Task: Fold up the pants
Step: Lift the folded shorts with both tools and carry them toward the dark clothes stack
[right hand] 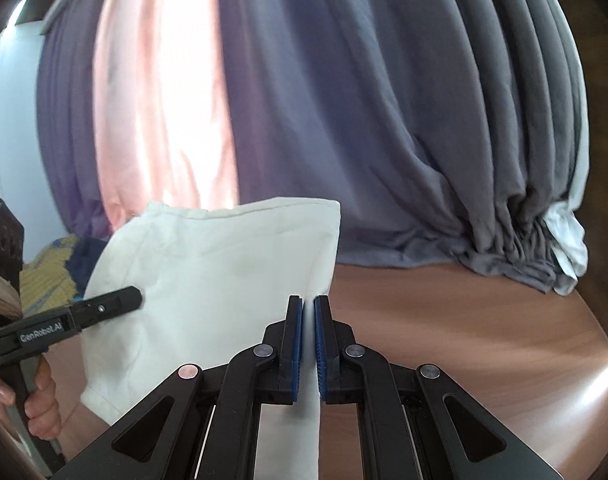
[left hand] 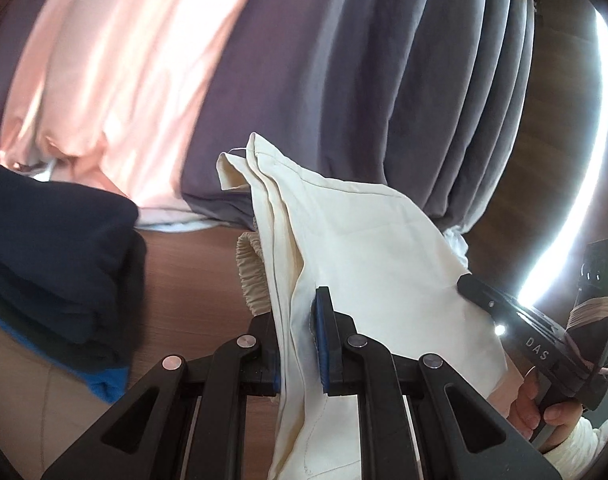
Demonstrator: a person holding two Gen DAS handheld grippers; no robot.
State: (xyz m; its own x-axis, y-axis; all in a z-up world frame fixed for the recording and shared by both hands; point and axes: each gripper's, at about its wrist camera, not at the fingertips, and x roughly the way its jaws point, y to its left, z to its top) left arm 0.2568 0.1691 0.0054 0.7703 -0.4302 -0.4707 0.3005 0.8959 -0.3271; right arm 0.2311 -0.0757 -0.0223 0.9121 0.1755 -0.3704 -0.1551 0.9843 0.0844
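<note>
The cream pants (left hand: 363,232) are held up above the brown table (left hand: 192,264), folded into several layers, with the elastic waistband (left hand: 250,276) hanging at the left. My left gripper (left hand: 300,304) is shut on a thick edge of the pants. My right gripper (right hand: 308,304) is shut on the right edge of the pants (right hand: 224,264). In the left wrist view the right gripper (left hand: 469,282) shows at the right, clamped on the cloth. In the right wrist view the left gripper (right hand: 134,296) shows at the left on the cloth.
A stack of folded dark navy and blue clothes (left hand: 60,256) lies on the table at the left. Grey and pink curtains (right hand: 343,120) hang behind the table and bunch on it at the right. A yellow and blue cloth (right hand: 56,264) lies behind the pants.
</note>
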